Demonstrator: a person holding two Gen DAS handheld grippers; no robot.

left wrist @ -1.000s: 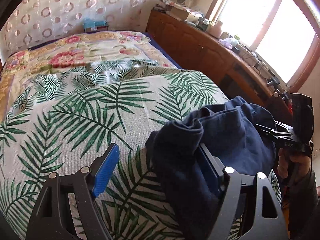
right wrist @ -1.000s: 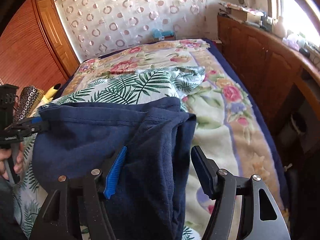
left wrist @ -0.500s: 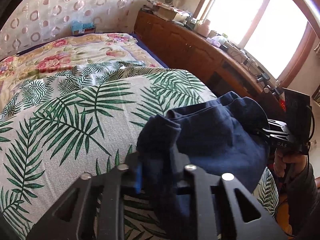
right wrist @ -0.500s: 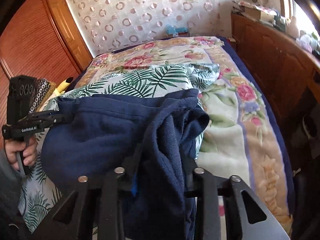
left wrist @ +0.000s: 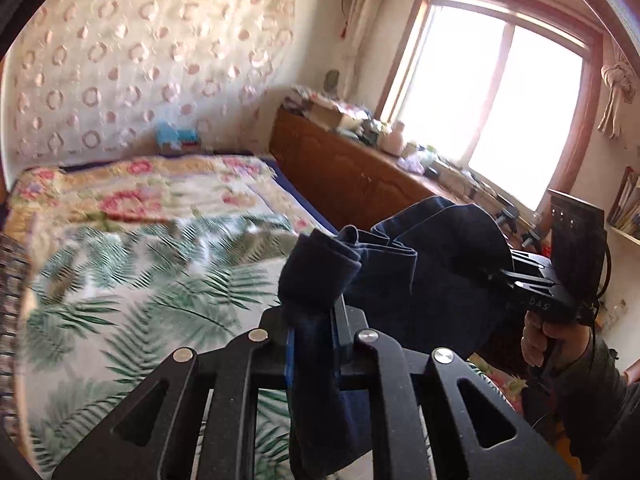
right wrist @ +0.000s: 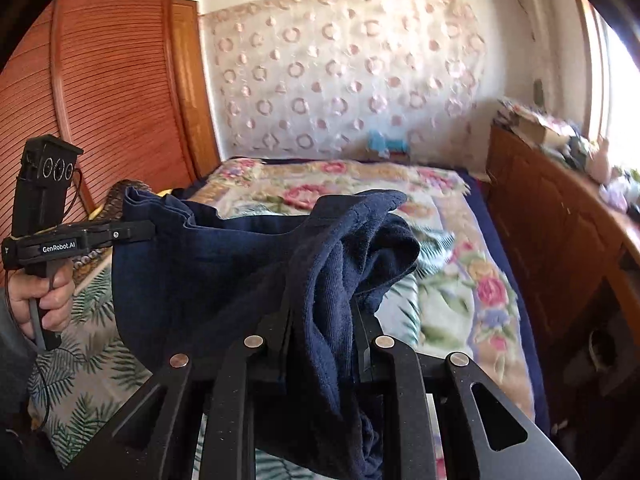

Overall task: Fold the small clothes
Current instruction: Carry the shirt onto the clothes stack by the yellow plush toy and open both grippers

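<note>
**Navy garment lifted between two claws above the bed**

Navy knit fabric, a small garment [left wrist: 432,264] whose exact kind I cannot make out while it is bunched, hangs in the air over the bed [left wrist: 132,264], stretched from one claw to the other. In the left wrist view, the left claw [left wrist: 316,344] has its jaws closing on one bunched corner, the pads pressing cloth that rises above them in a rolled tuft and trails below. To the right, the right claw [left wrist: 508,276] bites the far edge, a hand [left wrist: 540,336] wrapped round its handle. Behind them a wooden cabinet [left wrist: 352,172] runs under the bright window [left wrist: 492,112].

In the right wrist view, the left claw [right wrist: 148,232] pinches the garment's left edge [right wrist: 208,264], held by a hand [right wrist: 44,296] before the slatted wardrobe door [right wrist: 100,92]. The right claw [right wrist: 320,344], jaws closing, grips a thick fold. The palm-leaf sheet [right wrist: 92,356] lies beneath, the floral quilt [right wrist: 460,272] beyond.
</note>
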